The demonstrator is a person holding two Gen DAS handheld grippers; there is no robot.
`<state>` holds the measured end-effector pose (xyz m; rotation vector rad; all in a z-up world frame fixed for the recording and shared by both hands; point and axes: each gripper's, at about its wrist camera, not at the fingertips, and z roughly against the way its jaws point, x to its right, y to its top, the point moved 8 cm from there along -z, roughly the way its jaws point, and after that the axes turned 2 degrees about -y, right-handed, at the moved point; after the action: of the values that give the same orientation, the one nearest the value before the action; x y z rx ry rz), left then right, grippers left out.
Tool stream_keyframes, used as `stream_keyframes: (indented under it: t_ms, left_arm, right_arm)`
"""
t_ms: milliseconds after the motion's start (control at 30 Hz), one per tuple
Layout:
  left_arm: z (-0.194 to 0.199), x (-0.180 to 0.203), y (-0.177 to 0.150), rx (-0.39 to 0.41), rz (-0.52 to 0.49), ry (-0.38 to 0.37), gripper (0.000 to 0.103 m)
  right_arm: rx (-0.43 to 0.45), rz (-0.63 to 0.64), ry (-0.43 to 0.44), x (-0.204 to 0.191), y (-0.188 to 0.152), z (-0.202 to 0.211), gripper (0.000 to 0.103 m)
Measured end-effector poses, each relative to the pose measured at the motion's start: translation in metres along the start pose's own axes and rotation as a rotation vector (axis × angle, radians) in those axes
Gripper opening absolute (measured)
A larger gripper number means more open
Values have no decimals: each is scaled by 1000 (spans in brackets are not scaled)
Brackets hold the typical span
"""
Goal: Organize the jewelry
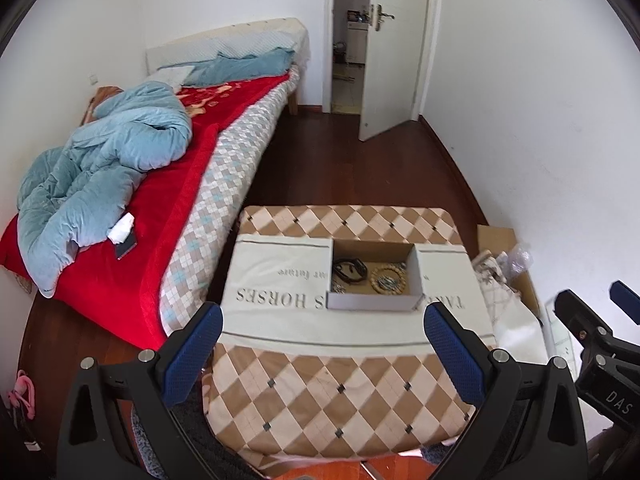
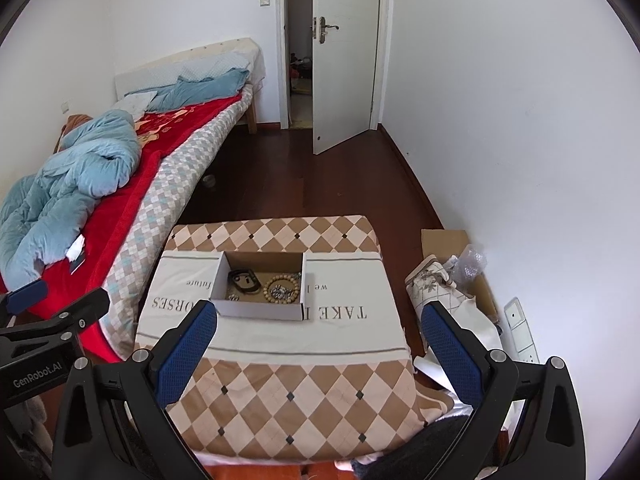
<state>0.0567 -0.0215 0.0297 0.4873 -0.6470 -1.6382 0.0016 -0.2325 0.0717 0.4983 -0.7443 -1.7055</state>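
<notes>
An open cardboard box (image 1: pixel 374 303) (image 2: pixel 256 309) sits on a white printed cloth over a checkered table (image 1: pixel 340 396) (image 2: pixel 296 400). Inside lie a black strap-like band (image 1: pixel 351 269) (image 2: pixel 243 280), a wooden bead bracelet (image 1: pixel 390 279) (image 2: pixel 281 289) and small metal pieces (image 2: pixel 280 291). My left gripper (image 1: pixel 324 354) is open and empty, held above the table's near half, short of the box. My right gripper (image 2: pixel 320 350) is open and empty, near the box's front edge. Each gripper shows at the edge of the other's view (image 1: pixel 596 340) (image 2: pixel 44 320).
A bed (image 1: pixel 168 184) with a red blanket and blue duvet runs along the left, close to the table. A cardboard sheet with bags and plastic (image 2: pixel 452 276) lies on the floor at the right by the wall. An open door (image 2: pixel 344 52) is at the back.
</notes>
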Motion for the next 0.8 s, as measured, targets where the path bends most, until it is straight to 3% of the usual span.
stream_keyframes:
  t_ms: [267,800]
  left_arm:
    - [-34,-7,15,3,9,45,103]
    - [-99,-1,23,-84,-2,42,103]
  right_arm:
    - [0,16,-36,-5,13,-40,103]
    - [-65,41,-59,-11,18,-112,103]
